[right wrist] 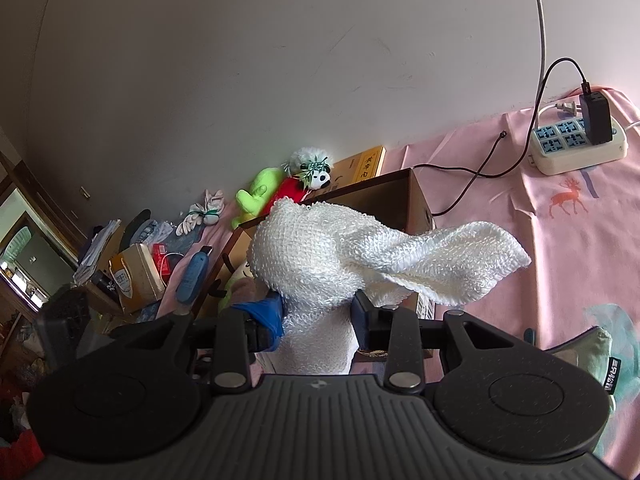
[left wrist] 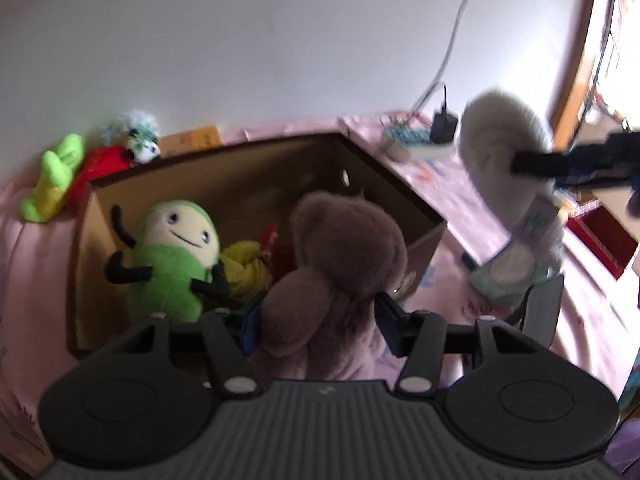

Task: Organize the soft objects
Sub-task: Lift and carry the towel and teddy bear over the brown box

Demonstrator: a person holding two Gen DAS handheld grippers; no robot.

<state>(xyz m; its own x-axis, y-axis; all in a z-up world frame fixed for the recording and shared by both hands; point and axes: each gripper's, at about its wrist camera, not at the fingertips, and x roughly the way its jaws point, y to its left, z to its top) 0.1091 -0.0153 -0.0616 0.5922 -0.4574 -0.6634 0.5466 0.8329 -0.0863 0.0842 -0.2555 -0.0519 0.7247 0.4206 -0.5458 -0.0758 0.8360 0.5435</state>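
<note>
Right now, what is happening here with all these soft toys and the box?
A person is sorting soft toys into an open brown cardboard box on a pink bedsheet. The left hand-held gripper is shut on a brown plush teddy bear at the box's near edge. The right hand-held gripper is shut on a white knitted long-eared plush in the air beside the box. A green smiling plush already lies inside.
</note>
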